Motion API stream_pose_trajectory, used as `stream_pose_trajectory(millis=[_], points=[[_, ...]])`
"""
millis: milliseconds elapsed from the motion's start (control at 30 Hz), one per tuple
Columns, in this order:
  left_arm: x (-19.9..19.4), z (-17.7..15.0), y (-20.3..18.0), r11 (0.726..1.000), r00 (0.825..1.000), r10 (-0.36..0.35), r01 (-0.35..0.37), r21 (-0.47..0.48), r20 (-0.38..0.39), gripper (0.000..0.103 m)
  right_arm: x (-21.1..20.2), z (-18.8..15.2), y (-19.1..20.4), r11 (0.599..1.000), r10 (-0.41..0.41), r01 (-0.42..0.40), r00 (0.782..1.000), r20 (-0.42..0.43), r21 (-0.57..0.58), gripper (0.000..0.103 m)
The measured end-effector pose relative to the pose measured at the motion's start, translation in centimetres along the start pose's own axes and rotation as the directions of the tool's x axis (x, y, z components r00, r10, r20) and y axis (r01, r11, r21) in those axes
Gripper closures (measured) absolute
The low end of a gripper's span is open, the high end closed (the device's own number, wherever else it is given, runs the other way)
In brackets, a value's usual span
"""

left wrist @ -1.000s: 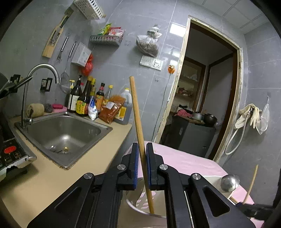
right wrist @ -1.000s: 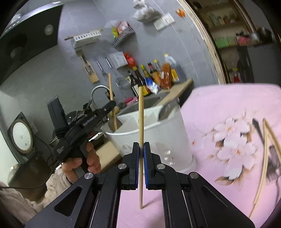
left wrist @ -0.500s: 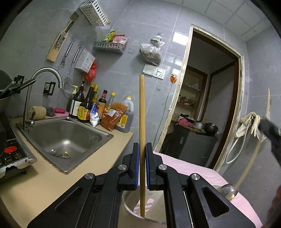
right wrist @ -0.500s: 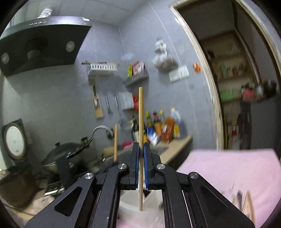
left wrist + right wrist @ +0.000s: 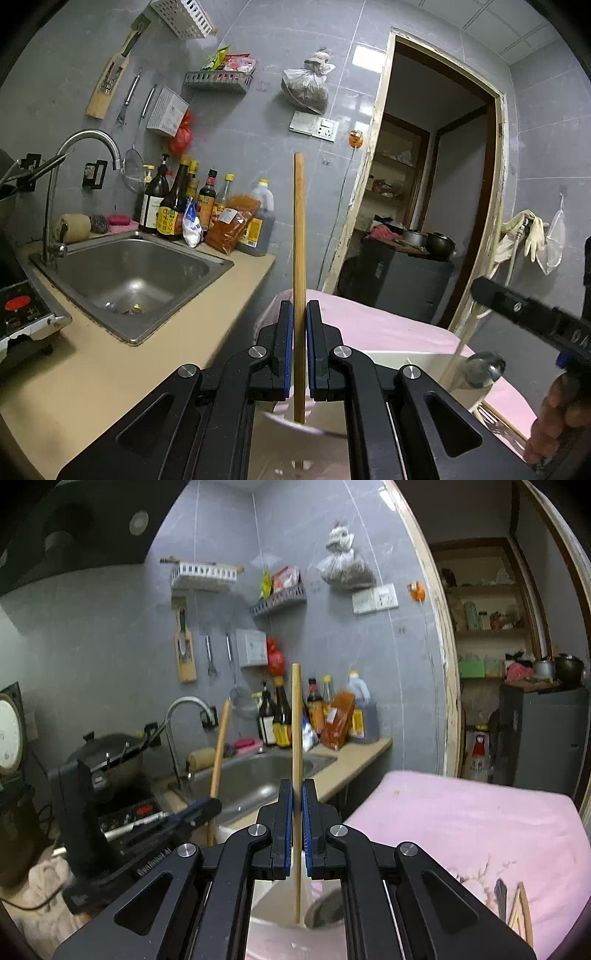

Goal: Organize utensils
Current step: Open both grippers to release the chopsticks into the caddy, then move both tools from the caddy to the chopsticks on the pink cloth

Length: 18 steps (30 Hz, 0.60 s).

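Two chopsticks held upright over the holder

Nearest, the left tool [image 5: 299, 350] is clamped narrow on a thick brown wooden chopstick [image 5: 299, 258], its lower end just above the white plastic utensil holder [image 5: 402, 360]; the right tool [image 5: 295, 827] pinches a thin pale bamboo chopstick [image 5: 296, 746] above the same holder. Beyond lie the pink flowered cloth [image 5: 461, 823], then the steel sink [image 5: 129, 273]. Risk: a stick released off-centre could strike the rim and tip out.

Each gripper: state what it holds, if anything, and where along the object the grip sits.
Left gripper holds a wooden chopstick on its lower part; right gripper holds another chopstick, also on its lower part.
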State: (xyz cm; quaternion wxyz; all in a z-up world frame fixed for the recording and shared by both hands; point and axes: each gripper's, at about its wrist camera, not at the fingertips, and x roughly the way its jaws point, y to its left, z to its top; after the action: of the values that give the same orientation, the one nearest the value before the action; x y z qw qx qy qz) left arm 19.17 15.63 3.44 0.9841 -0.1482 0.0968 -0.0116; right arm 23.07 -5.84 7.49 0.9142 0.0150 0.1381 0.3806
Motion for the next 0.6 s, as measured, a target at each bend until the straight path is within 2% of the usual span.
stream_pose_trajectory(millis=[233, 367, 467, 600], points=[[-1.2, 0.2, 0.6, 0.998, 0.997, -0.053, 0.051, -0.039, -0.052, 0.095, -0.1, -0.9, 0.1, 1.000, 0.009, -0.009, 1.000, -0.030, -0.005, 0.095], [-1.6, 0.5, 0.0, 0.998, 0.997, -0.055, 0.054, -0.023, -0.053, 0.091, -0.8, -0.9, -0.3, 1.000, 0.008, -0.007, 1.000, -0.018, 0.013, 0.080], [-2.1, 0.6, -0.5, 0.998, 0.997, -0.066, 0.065, -0.018, -0.049, 0.084, -1.5, -0.8, -0.5, 1.000, 0.003, -0.003, 1.000, 0.000, 0.022, 0.080], [-3.2, 1.0, -2.0, 0.997, 0.997, -0.071, 0.071, 0.016, -0.020, 0.062, -3.1, -0.6, -1.0, 0.999, -0.031, 0.029, 0.999, 0.037, 0.031, 0.077]])
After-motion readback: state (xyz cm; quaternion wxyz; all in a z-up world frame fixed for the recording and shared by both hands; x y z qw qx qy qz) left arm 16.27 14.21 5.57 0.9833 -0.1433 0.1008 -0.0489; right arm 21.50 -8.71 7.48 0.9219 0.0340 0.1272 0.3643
